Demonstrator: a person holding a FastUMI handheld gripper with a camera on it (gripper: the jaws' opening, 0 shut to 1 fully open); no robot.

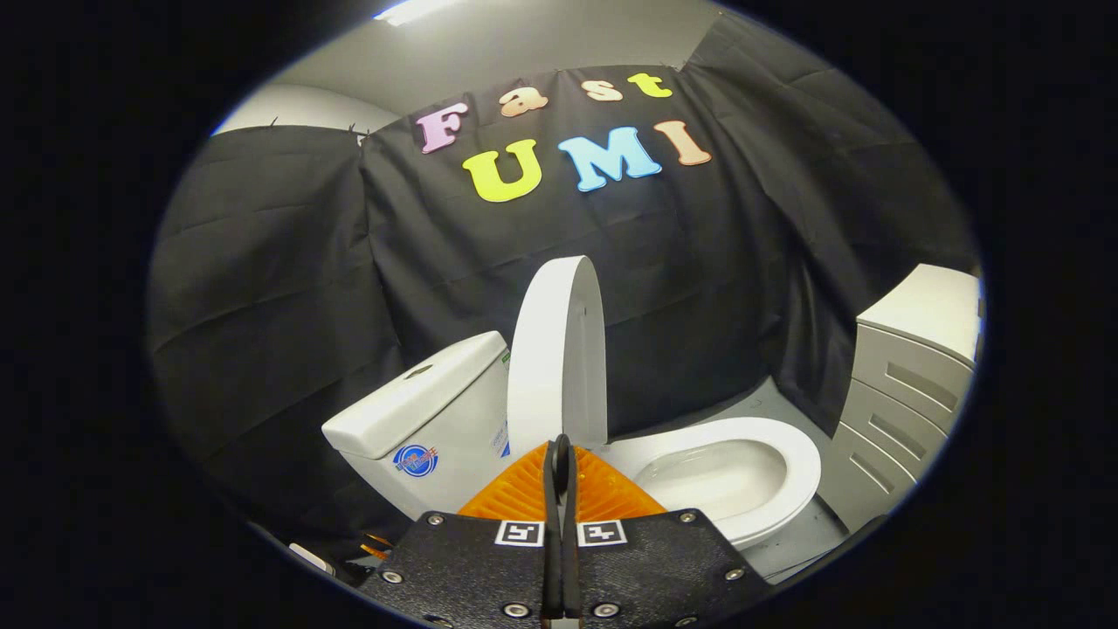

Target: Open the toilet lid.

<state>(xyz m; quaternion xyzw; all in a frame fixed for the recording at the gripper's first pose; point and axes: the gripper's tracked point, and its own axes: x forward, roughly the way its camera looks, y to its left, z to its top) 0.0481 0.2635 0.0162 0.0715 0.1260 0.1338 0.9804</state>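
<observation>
White toilet lid (559,349) stands raised, upright on edge just ahead of the gripper (559,447), with the cistern (419,411) on one side of it and the open seat and bowl (742,472) on the other. Fingers are pressed together, clamping nothing, tips right at the lid's lower edge. Beyond the bowl sits a pale drawer cabinet (908,384).

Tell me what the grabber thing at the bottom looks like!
The gripper has two ribbed, wedge-shaped fingers pressed flat together into a fan shape. Behind them sits a black, rough-textured plate with shiny round silver screws along its edges. Two small square black-and-white markers sit side by side, one on each half, with a dark slit between them.
</observation>
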